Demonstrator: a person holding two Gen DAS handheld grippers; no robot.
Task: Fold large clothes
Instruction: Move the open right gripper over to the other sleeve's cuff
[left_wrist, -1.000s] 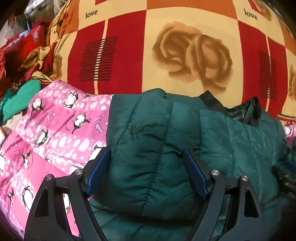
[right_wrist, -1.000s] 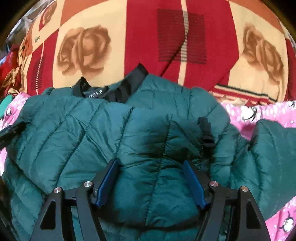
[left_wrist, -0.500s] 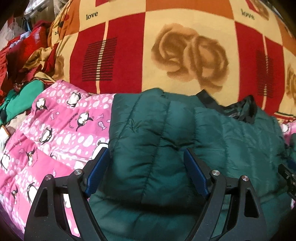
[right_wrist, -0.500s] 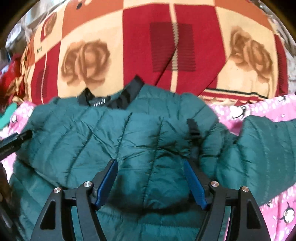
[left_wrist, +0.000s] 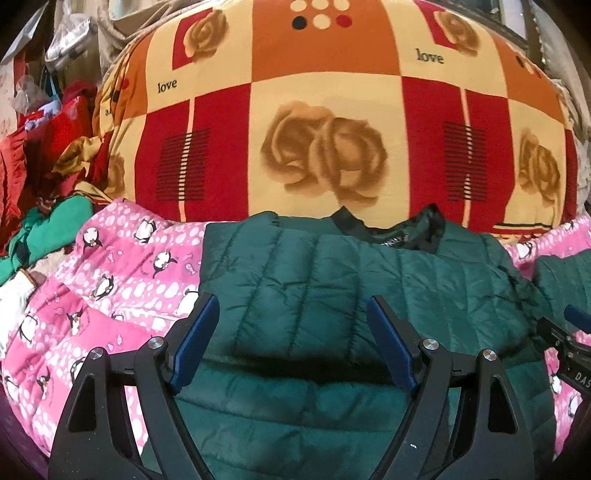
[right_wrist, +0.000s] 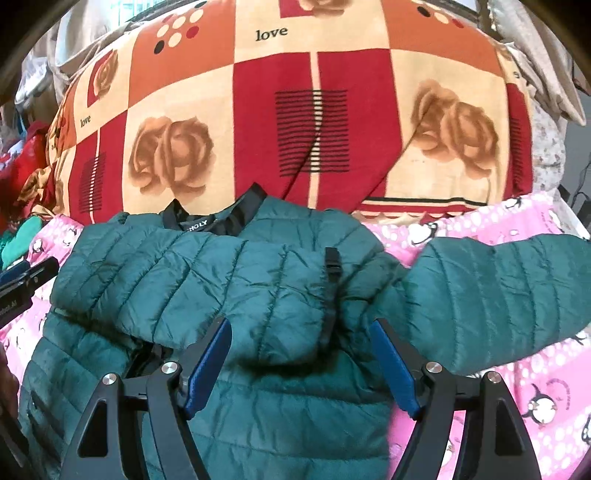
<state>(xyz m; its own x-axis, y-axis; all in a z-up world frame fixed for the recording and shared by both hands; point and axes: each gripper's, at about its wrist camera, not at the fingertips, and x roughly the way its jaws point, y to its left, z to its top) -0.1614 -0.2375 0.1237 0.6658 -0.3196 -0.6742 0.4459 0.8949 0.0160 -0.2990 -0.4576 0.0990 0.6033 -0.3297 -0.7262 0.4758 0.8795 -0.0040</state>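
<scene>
Lying on the pink penguin quilt (left_wrist: 110, 280), the green puffer jacket (left_wrist: 332, 288) has one sleeve folded across. Both the left gripper (left_wrist: 291, 332) and right gripper (right_wrist: 301, 350) gape wide, holding nothing. Only the right view shows the outstretched sleeve (right_wrist: 498, 288).

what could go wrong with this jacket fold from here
The right sleeve lies spread out over the pink penguin blanket; left that way, the fold stays lopsided. The puffy green jacket may spring open, since both the left hand-held gripper and the right hand-held gripper are open, pinning nothing.
</scene>
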